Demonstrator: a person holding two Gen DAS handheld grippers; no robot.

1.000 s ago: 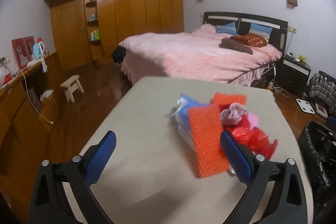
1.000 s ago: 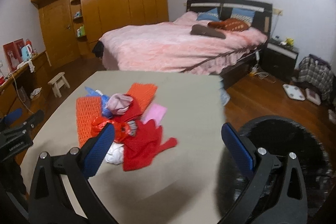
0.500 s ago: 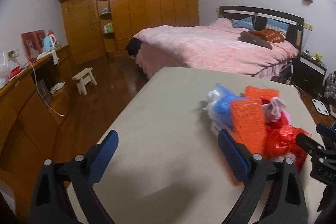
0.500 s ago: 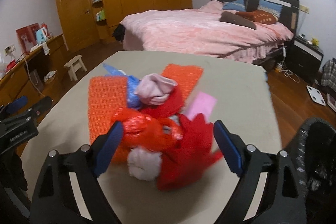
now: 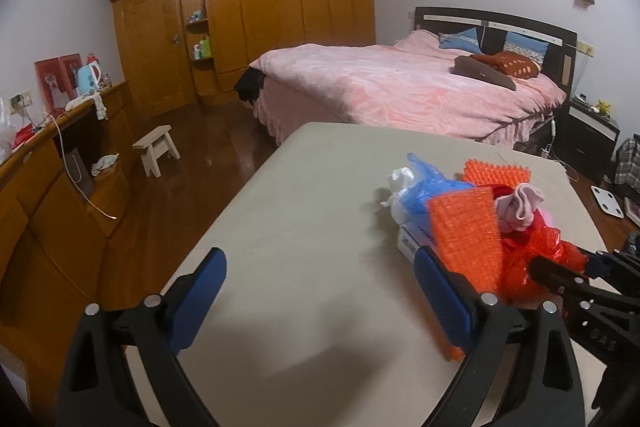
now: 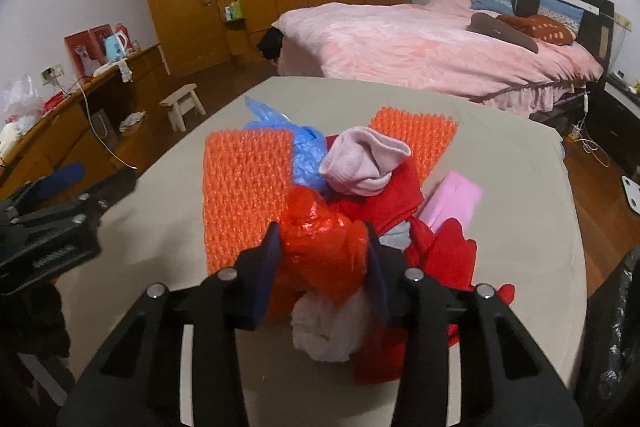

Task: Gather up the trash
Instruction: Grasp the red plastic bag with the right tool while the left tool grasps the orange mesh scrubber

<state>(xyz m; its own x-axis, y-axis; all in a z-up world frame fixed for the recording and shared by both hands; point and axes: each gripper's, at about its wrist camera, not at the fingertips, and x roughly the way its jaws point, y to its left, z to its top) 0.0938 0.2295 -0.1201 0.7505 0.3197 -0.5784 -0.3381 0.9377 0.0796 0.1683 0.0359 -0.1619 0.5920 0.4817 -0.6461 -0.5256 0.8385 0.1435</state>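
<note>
Grab step of trash pickup. Right tongs (image 6: pixel 324 259), lower centre of right wrist view, just been closing; now pinching the red crinkly bag (image 6: pixel 320 251) w/ pads pressed on both sides. Bag sits at near edge of trash pile on tabletop (image 6: pixel 500 155), touching orange mesh sheet (image 6: pixel 244 187) on its left and white wad (image 6: pixel 324 331) below it. Pink sock (image 6: pixel 364 163) and blue bag (image 6: pixel 304 155) further up in pile, centre frame. Left tongs (image 5: pixel 320 299) spread wide, nothing between, hovering over bare tabletop at lower left of pile in left wrist view. Black bin bag (image 6: pixel 616 327) at right edge of frame, off the tabletop. Next probably: lift red bag clear w/o dragging mesh or wad, swing right over bin, release.
</note>
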